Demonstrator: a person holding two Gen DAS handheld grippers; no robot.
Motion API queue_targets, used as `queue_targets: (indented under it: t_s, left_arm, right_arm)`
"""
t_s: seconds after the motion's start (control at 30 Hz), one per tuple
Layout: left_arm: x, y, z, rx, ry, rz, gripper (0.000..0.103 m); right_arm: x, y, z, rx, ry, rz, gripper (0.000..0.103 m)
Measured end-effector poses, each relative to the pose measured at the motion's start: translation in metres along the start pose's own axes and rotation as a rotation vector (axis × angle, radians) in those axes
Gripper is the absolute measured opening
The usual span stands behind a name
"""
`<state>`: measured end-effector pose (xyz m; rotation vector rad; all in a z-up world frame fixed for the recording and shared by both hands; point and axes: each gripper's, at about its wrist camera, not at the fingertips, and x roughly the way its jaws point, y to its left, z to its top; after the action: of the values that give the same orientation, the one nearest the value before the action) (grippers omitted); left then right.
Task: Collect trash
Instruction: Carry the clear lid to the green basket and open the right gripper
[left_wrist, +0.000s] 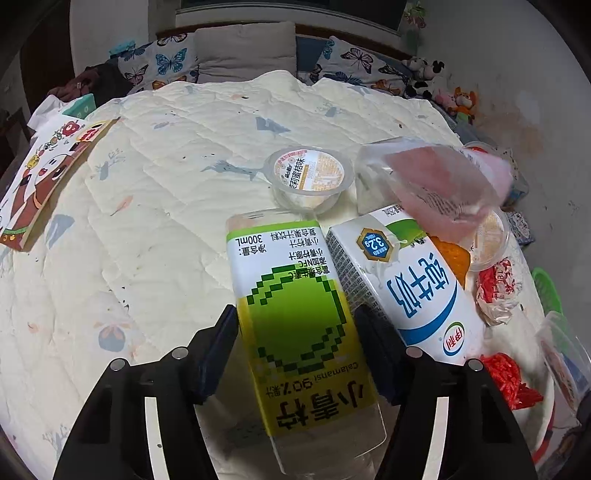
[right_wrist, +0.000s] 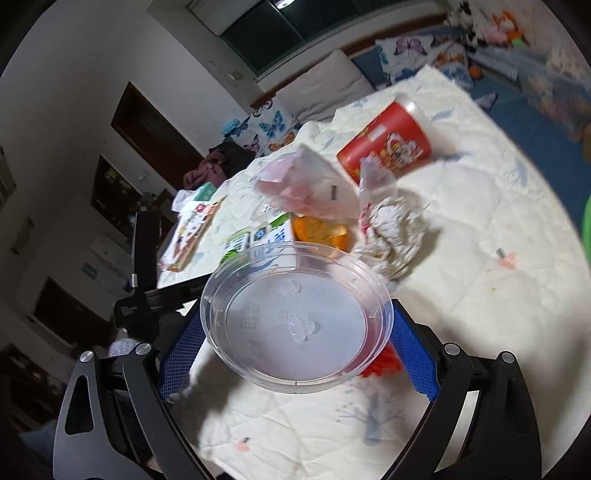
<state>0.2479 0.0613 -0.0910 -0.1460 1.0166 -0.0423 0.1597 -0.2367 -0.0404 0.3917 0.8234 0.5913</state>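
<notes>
My left gripper (left_wrist: 295, 332) is shut on a clear juice bottle with a green and white label (left_wrist: 295, 314), held over the quilted bed. A white and blue milk carton (left_wrist: 410, 288) lies just to its right, with a clear jelly cup (left_wrist: 308, 177) beyond and a pink plastic bag (left_wrist: 443, 188) over more cups. My right gripper (right_wrist: 295, 328) is shut on a clear round plastic lid (right_wrist: 295, 321), held above the bed. Ahead of it lie the pink bag (right_wrist: 306, 188), orange peel (right_wrist: 321, 230), crumpled wrapper (right_wrist: 391, 232) and a red cup (right_wrist: 388, 144).
A picture book (left_wrist: 48, 173) lies at the bed's left side. Pillows (left_wrist: 243, 51) and soft toys (left_wrist: 443, 92) line the head of the bed. Red wrapper pieces (left_wrist: 506, 376) and a green basket rim (left_wrist: 546, 288) sit at the right. A dark stand (right_wrist: 144, 251) is at the bed's left edge.
</notes>
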Motion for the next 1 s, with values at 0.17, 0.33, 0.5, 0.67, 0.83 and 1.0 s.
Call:
queue_targets:
  t_s: [0.17,0.33,0.5,0.67,0.83,1.0]
  left_arm:
    - [-0.008,0.005,-0.003,-0.020,-0.012,-0.015,0.061]
    - [-0.032,0.011,-0.012,-0.023,-0.047,-0.040,0.058]
    - [-0.068,0.010,-0.021,-0.012,-0.097,-0.103,0.056]
    - [-0.104,-0.006,-0.027,0.045,-0.153,-0.149,0.055]
    - [-0.132,-0.024,-0.023,0.071,-0.181,-0.231,0.054]
    - [-0.154,-0.055,-0.016,0.128,-0.202,-0.303,0.054]
  right_arm:
    - [-0.010,-0.001,-0.006,-0.051,-0.018,-0.047,0.093]
    - [-0.018,-0.004,-0.008,-0.077,-0.044,-0.079,0.093]
    - [-0.030,-0.008,-0.013,-0.102,-0.070,-0.125,0.093]
    - [-0.046,-0.020,-0.017,-0.100,-0.090,-0.173,0.093]
    - [-0.070,-0.045,-0.017,-0.056,-0.126,-0.217,0.093]
    - [-0.101,-0.081,-0.012,-0.009,-0.160,-0.313,0.093]
